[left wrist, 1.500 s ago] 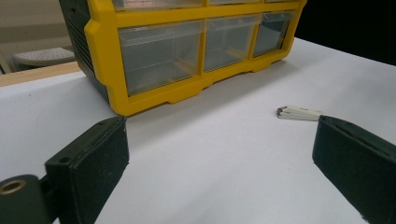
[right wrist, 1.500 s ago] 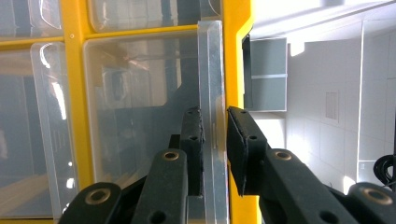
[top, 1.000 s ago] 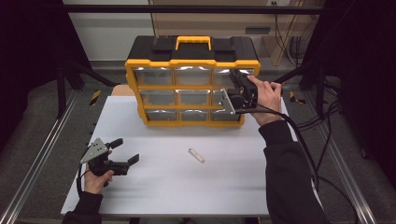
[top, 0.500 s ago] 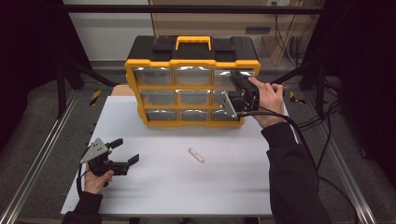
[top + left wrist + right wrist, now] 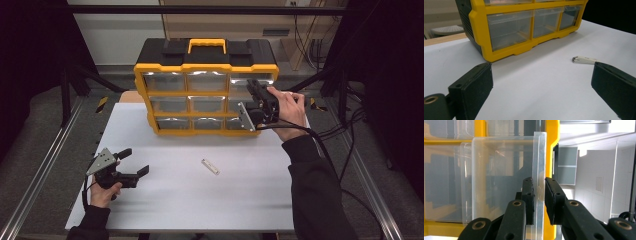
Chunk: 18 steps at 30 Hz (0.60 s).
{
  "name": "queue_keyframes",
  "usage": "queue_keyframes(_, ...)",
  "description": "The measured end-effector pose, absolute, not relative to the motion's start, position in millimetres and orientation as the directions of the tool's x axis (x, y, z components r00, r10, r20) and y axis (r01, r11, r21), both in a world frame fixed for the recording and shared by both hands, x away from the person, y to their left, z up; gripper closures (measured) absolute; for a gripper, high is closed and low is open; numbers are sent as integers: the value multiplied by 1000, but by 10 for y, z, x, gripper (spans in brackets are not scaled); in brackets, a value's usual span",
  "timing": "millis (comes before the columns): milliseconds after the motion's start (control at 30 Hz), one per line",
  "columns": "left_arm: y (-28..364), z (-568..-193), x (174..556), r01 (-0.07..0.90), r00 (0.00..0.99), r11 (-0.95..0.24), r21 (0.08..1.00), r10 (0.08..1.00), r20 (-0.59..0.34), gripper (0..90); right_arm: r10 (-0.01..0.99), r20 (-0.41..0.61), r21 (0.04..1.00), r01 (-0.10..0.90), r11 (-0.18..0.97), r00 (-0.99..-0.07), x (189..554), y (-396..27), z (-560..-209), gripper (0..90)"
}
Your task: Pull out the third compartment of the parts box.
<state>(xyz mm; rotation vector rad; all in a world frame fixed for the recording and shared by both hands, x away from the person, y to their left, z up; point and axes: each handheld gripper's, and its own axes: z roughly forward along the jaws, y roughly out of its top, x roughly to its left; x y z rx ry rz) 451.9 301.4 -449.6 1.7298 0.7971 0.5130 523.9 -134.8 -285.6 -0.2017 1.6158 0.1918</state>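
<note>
A: Progress check?

B: Early. Right gripper (image 5: 539, 195) is clamped on the front lip of a clear drawer (image 5: 506, 177), centre of the right gripper view. In the high view that's right of centre, at the right column of the yellow organizer (image 5: 205, 67), middle row I think.

A: Drawer out yet?

B: Looks pulled forward a bit past the yellow frame, not far. Nothing inside it that I can see.

A: Left gripper?

B: Left gripper (image 5: 129, 162) sits lower left of the high view on the white table (image 5: 250, 200), jaws wide apart, holding nothing.

A: What's left?

B: Probably finish opening the drawer. The small white piece (image 5: 210, 166), lower centre, lies untouched, likely goes in, then close. That's my guess.
</note>
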Motion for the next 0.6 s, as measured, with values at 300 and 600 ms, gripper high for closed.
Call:
queue_keyframes(300,3013,-4495,4518,253,679,-164,953,732,-54,35,-17,-999,-5,-249,969,-47,5202,-1346,-2865,786)
queue_keyframes(600,3011,-4494,4516,252,679,-165,954,732,-53,35,-18,-999,-5,-254,967,-49,5139,-1350,-2863,787)
